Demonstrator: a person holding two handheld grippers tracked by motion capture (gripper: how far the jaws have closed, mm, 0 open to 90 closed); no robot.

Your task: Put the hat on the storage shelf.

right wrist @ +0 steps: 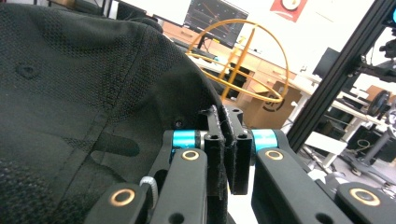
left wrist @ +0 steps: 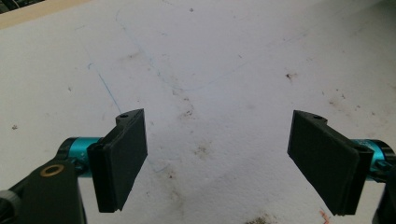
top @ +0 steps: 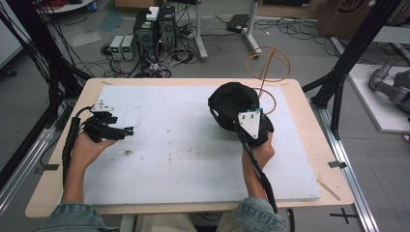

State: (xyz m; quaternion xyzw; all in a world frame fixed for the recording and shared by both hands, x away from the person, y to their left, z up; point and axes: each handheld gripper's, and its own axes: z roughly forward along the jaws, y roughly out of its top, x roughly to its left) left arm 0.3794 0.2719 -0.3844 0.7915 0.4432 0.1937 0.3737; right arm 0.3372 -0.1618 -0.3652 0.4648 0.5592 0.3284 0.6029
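Stained white surface (top: 193, 159) in a cable-strewn lab.
Computers (top: 154, 29) stand on the floor behind; a wire stand (top: 267, 65) rises just behind the black cap (top: 232, 104), which the right claw (right wrist: 228, 154) pinches by its edge. Left claw (left wrist: 217, 158) gapes, empty, well apart.

Our left hand (top: 89, 145) sits at the left of the desk (top: 309, 145), forearm reaching in from the bottom edge, and the left gripper (top: 126, 131) points right, toward the middle. In its own view, the left gripper (left wrist: 217, 158) has its jaws spread wide with nothing between them. Our right hand (top: 261, 150) is farther forward on the right, and the right gripper (right wrist: 229, 154) has its jaws pinched tight on the cap (right wrist: 70, 107), at its edge.
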